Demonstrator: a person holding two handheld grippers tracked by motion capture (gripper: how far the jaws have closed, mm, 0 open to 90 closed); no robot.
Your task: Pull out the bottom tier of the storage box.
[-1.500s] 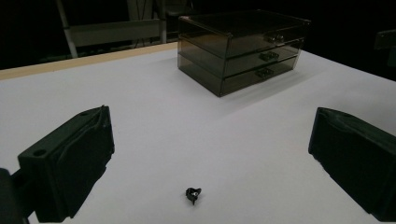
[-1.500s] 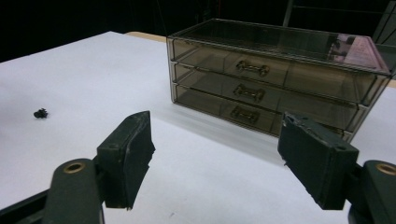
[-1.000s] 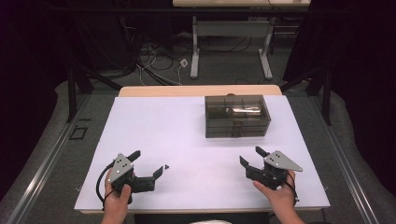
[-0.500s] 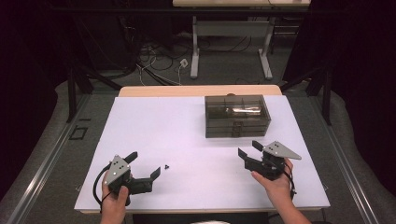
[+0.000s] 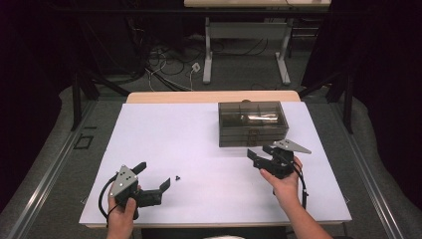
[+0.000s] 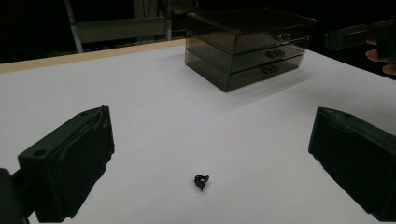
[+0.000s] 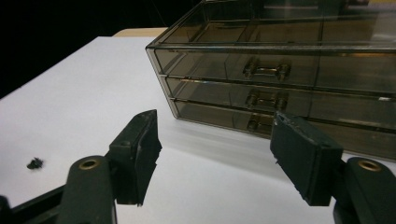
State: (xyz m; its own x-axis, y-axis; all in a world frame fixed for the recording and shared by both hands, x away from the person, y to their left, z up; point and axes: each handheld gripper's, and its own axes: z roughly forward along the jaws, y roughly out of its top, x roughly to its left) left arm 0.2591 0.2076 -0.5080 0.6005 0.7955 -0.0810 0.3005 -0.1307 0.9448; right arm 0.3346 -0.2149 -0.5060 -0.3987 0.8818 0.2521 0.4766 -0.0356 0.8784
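**Right gripper in front of the drawers, both grippers holding nothing**

From the high view I saw the white table first, the largest thing in the scene. On its far right part stood the smoky see-through drawer box, with three drawers stacked and their small handles facing my side.

My right gripper was just in front of this box, near its lower drawers but not touching them. Its jaws were spread apart, and between them I saw only the table and the box front behind. In the right gripper view the bottom handle sat close beyond the jaws.

My left gripper rested at the near left part of the table, well apart from the box. Its jaws were also wide apart and held nothing.

A tiny black piece lay on the table just beside the left gripper, in front of its open jaws.
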